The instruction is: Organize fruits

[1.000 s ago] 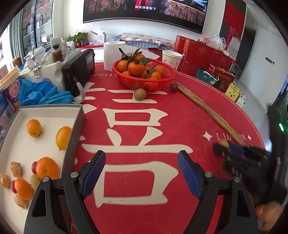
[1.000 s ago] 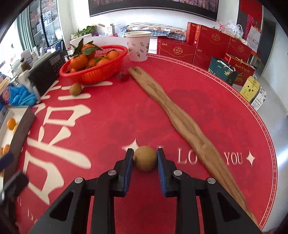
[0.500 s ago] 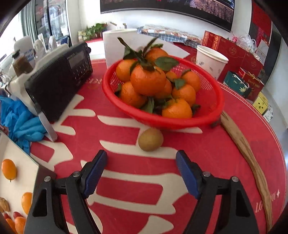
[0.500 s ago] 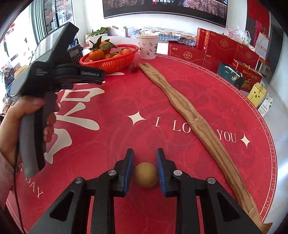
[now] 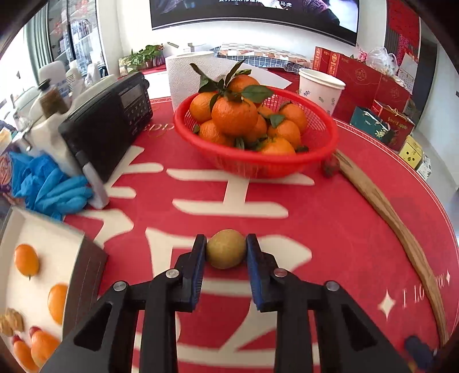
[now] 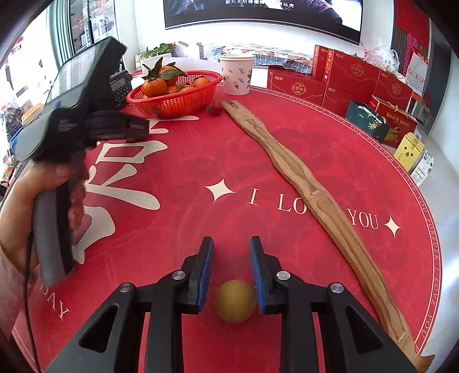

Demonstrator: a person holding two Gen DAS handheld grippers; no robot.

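Since 1 second ago our left tool (image 5: 226, 249) reached the kiwi (image 5: 226, 252) and is closing on it; squeezing could bruise it, while our right tool (image 6: 231, 265) pinching a yellow fruit (image 6: 235, 301) far back may drop it

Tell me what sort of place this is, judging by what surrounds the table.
Probably a home living or dining room dressed for a celebration: a large wall-mounted television screen, stacked red cardboard gift boxes, and a round table under a red "I LOVE YOU" tablecloth with a red plastic basket of leafy oranges.

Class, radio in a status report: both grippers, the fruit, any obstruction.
Left gripper closing, green-brown fruit between the pads. Right gripper shut on yellow fruit. Nothing between left gripper and white tray.
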